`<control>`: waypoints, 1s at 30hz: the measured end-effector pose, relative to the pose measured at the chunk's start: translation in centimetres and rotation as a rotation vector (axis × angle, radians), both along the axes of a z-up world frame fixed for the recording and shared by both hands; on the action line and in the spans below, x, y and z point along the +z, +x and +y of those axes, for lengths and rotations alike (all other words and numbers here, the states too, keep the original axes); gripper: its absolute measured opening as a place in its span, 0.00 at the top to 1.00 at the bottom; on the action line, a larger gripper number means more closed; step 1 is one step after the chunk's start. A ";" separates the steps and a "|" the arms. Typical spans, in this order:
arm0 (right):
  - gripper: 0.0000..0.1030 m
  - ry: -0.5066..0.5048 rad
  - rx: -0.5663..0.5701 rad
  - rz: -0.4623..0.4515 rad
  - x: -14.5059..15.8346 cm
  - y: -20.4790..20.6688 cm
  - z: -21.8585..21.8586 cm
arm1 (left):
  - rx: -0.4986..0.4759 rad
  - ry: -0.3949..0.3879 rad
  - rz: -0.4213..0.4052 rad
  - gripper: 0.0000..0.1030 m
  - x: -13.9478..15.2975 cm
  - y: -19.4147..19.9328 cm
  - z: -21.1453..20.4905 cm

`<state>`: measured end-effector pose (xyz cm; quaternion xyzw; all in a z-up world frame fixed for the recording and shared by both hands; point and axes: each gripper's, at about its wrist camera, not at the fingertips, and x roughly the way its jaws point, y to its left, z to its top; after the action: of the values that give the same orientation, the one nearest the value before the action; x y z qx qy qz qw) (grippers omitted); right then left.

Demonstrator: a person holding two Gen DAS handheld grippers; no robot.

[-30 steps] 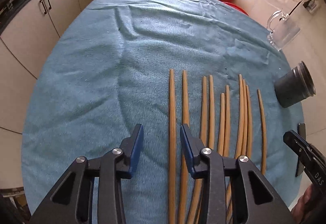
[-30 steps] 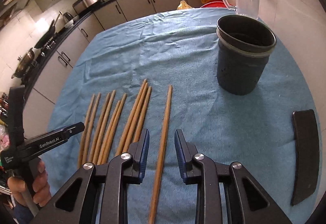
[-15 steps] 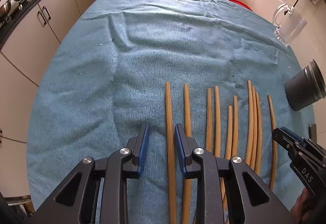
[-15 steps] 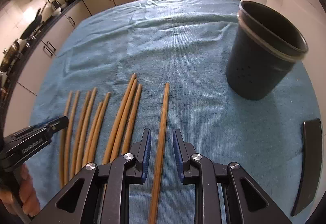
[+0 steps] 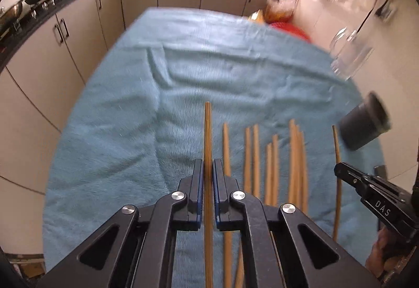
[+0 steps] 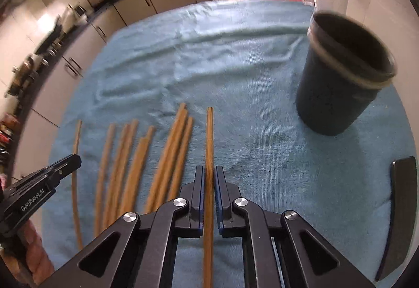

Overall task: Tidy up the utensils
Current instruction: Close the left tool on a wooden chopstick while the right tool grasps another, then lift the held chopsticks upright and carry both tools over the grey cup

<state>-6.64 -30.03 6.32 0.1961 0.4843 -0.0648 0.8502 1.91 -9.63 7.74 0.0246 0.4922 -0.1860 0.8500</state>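
Both tongs now clamped, jaws just closed: left gripper (image 5: 207, 178) pinching the leftmost chopstick (image 5: 207, 136) of the row, right gripper (image 6: 208, 179) pinching the rightmost chopstick (image 6: 209, 136). Earlier open around them, now gripping. Remaining chopsticks (image 6: 167, 154) lying side by side between on the blue cloth (image 6: 235, 73). Dark holder (image 6: 337, 89) standing far right, seemingly empty. Probably ready for lifting and dropping in.
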 end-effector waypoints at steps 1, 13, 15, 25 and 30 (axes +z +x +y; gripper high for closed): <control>0.93 0.005 0.002 -0.037 0.8 -0.7 0.0 | -0.002 -0.018 -0.024 0.94 1.0 -0.6 0.3; 0.93 -0.031 0.024 -0.398 8.3 -9.6 1.3 | -0.022 -0.125 -0.206 0.94 8.1 -7.0 2.1; 0.93 -0.034 0.026 -0.432 8.9 -10.8 1.3 | -0.030 -0.133 -0.218 0.94 8.7 -7.8 2.2; 0.93 0.026 -0.044 -0.519 11.2 -13.8 -1.6 | -0.065 -0.150 -0.278 0.94 12.1 -10.2 0.3; 0.93 0.045 -0.073 -0.555 12.4 -15.0 -3.7 | -0.099 -0.165 -0.293 0.94 13.9 -10.3 -1.9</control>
<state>-21.59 -33.70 18.72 0.2426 0.2266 -0.0284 0.9429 -8.36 -11.57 21.66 0.0061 0.3442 -0.2619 0.9016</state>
